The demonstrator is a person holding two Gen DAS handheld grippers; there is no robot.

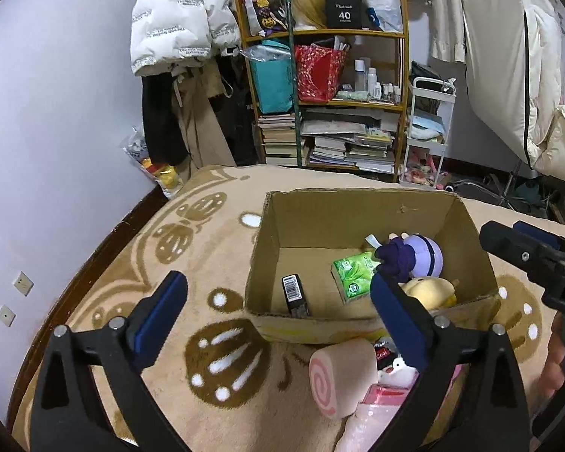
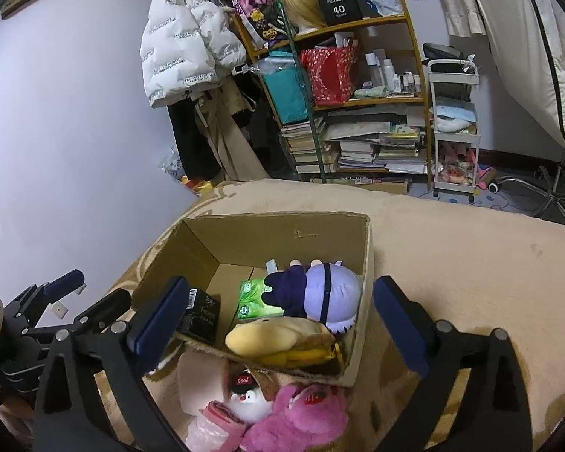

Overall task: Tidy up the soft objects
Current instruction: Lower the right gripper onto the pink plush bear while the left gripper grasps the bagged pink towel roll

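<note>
Beige plush blanket with brown ladybird patterns (image 1: 214, 361) covers the bed, and a cluttered wooden bookshelf (image 1: 327, 105) stands against the far wall beside a hanging white puffer jacket (image 1: 177, 19). On the blanket sits an open brown cardboard box (image 2: 192, 248). Inside it lie a purple round-headed plush doll (image 2: 320, 293), a yellow duck-like plush toy (image 2: 275, 339), a green tissue pack (image 1: 354, 275) and a small black barcoded box (image 1: 293, 293). In front of the box, on the blanket, rest a pink swirl-roll cushion (image 1: 339, 380), a pink plush bear (image 2: 297, 418) and a small white plush (image 2: 248, 403). The left hand-held gripper (image 1: 278, 293) and the right hand-held gripper (image 2: 278, 301) both hover with jaws spread wide, holding nothing.
</note>
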